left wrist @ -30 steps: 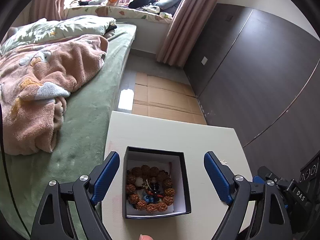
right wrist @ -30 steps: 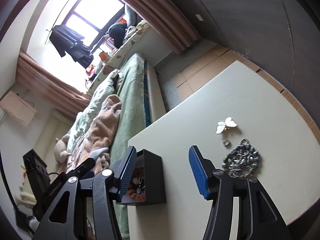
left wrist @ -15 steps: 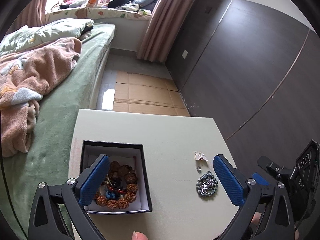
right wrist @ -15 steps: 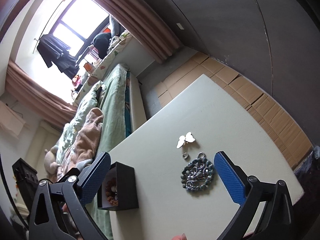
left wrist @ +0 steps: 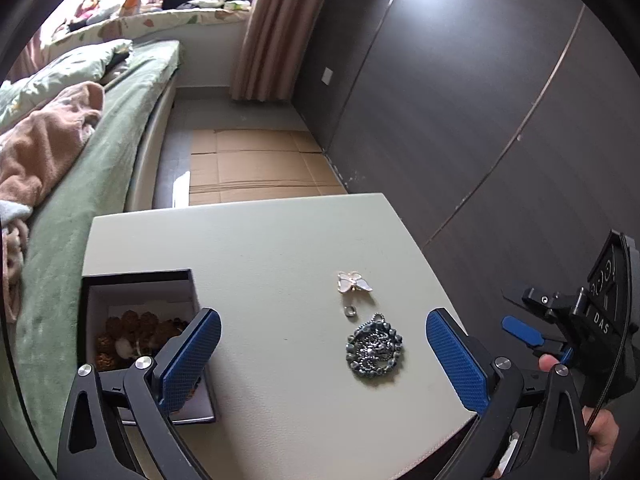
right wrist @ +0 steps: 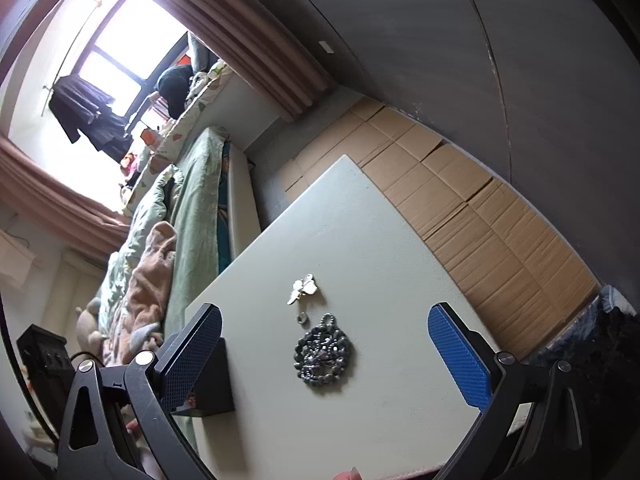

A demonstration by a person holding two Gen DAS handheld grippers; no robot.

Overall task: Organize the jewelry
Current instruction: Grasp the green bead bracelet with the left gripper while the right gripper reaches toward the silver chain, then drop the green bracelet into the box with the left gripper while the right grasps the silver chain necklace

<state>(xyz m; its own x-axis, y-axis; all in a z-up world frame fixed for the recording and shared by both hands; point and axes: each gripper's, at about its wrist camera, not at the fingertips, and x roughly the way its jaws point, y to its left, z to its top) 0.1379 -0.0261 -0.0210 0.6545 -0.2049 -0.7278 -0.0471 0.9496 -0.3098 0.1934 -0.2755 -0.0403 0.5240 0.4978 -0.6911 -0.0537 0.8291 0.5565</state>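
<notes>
Both the left tongs (left wrist: 322, 350) and right tongs (right wrist: 324, 350) have just been opening and gape wide, empty. The beaded pendant (left wrist: 375, 351) lies lower centre on the tabletop (left wrist: 260, 248), the box (left wrist: 136, 292) lower left.

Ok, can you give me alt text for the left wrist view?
The open left gripper hovers over a pale table holding a dark round pendant, a small ring and a white butterfly charm. A black box of brown beads sits at left.
</notes>
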